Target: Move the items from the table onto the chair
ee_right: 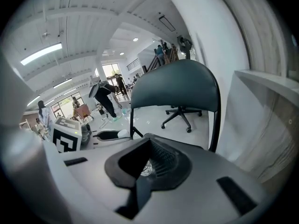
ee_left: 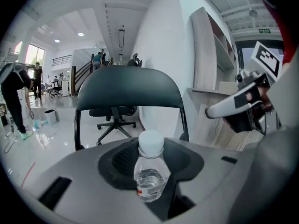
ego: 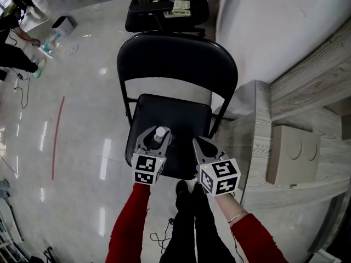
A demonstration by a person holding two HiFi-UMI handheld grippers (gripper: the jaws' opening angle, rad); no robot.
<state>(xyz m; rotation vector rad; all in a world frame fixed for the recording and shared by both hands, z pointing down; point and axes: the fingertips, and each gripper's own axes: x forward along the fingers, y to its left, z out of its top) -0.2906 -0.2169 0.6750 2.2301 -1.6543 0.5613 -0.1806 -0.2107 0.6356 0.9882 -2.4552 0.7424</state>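
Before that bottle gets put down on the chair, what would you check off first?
1. Left gripper has a firm hold on the water bottle: ok, jaws closed on its body, bottle upright.
2. Cap is on: ok.
3. Chair seat lies under the bottle: ok.
4. Right gripper is out of the way: ok, beside the left one and apart from it, jaws shut.
5. Right gripper is empty: cannot tell, something small glints between its jaws.
6. Bottle's base is close to the seat: cannot tell, no view shows the gap.
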